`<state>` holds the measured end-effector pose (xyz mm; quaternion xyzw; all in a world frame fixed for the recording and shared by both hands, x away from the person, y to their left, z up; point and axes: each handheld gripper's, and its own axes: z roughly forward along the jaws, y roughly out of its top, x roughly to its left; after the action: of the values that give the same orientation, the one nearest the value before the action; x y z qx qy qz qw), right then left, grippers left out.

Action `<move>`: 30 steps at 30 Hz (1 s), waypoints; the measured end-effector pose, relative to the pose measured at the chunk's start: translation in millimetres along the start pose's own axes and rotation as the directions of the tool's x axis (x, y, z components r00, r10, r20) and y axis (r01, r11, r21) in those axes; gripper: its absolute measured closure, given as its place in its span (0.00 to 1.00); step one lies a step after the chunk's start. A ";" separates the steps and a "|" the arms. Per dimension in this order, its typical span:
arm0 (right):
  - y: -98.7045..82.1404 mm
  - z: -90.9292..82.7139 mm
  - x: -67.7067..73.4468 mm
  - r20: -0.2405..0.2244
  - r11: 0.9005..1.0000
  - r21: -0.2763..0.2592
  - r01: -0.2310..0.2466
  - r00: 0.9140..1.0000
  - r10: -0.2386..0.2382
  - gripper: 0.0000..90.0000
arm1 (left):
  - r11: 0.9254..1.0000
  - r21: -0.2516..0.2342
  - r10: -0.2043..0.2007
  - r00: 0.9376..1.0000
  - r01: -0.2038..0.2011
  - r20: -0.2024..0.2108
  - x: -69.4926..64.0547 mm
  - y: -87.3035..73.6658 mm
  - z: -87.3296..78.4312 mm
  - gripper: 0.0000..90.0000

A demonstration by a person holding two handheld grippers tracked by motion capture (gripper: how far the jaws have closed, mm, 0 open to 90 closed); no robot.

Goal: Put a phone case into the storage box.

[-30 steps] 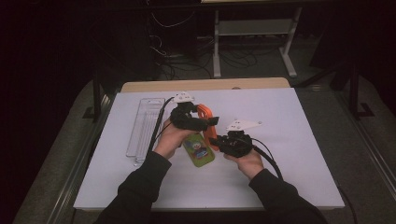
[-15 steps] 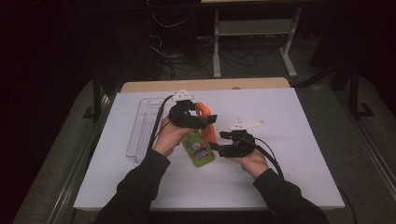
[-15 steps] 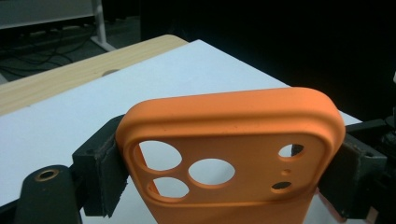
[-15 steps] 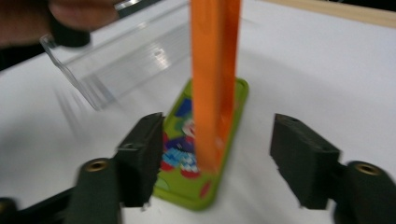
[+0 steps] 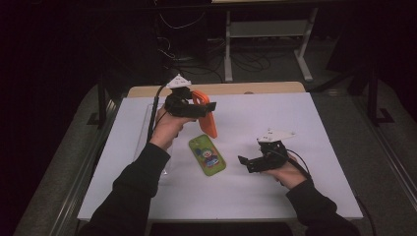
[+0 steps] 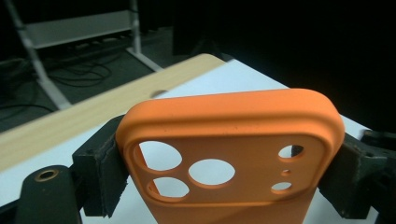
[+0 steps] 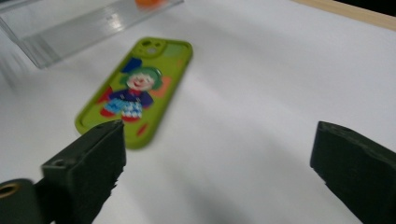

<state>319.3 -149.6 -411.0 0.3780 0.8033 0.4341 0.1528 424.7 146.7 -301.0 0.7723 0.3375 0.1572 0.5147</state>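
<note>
- My left tool (image 5: 199, 109) grips the orange phone case (image 6: 229, 158) by its two long edges and holds it above the white surface (image 5: 295, 118).
- My right tool (image 5: 251, 162) has just been opening; nothing sits between its jaws.
- The green cartoon case (image 5: 207, 154) lies flat between my hands, beside the clear tray (image 7: 79, 28).

The phone case (image 6: 233, 154) clamped between black jaws is plain orange. At about five o'clock from it in the high view, a second case (image 5: 207, 155) is lime green and carries a clown cartoon with green hair, a blue outfit and red patches. Both contrast with the white table cover (image 5: 305, 123), edged at twelve o'clock by pale wood (image 5: 236, 89).
</note>
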 end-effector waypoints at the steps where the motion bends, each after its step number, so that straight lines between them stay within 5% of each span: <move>1: -2.8 -2.4 -1.5 0.008 1.000 0.004 0.007 1.000 -0.007 0.01 | 1.000 -0.001 -0.001 1.000 0.001 -0.015 3.9 3.1 -2.9 0.17; 7: -20.5 -19.0 -7.2 0.024 1.000 0.020 0.003 1.000 -0.004 0.00 | 1.000 -0.023 -0.021 0.993 0.019 -0.119 30.3 17.2 -19.4 0.17; 13: -34.6 -32.5 -7.4 0.038 1.000 0.016 0.008 0.999 -0.009 0.00 | 0.999 -0.018 -0.034 0.967 0.031 -0.252 61.1 22.5 -31.6 0.17; 18: -43.2 -40.3 -9.3 0.054 1.000 0.019 0.018 0.998 -0.019 0.00 | 0.999 -0.007 -0.034 0.927 0.034 -0.374 82.6 19.9 -35.2 0.16; 24: -47.4 -45.2 -13.5 0.063 1.000 0.015 0.007 0.998 -0.008 0.00 | 0.997 0.025 -0.056 0.867 0.079 -0.495 100.4 10.6 -27.4 0.16; 27: -47.7 -46.0 -14.2 0.063 1.000 0.013 0.003 0.998 -0.004 0.00 | 0.996 0.044 -0.043 0.827 0.081 -0.560 103.8 6.2 -20.6 0.16; 30: -48.3 -46.4 -15.7 0.066 1.000 0.011 0.008 0.998 -0.009 0.00 | 0.993 0.062 -0.043 0.795 0.101 -0.605 107.9 1.1 -14.4 0.16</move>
<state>280.2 -204.5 -424.8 0.3896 0.8018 0.4162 0.1792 494.6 230.0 -305.2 0.6915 0.5194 0.3593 0.3506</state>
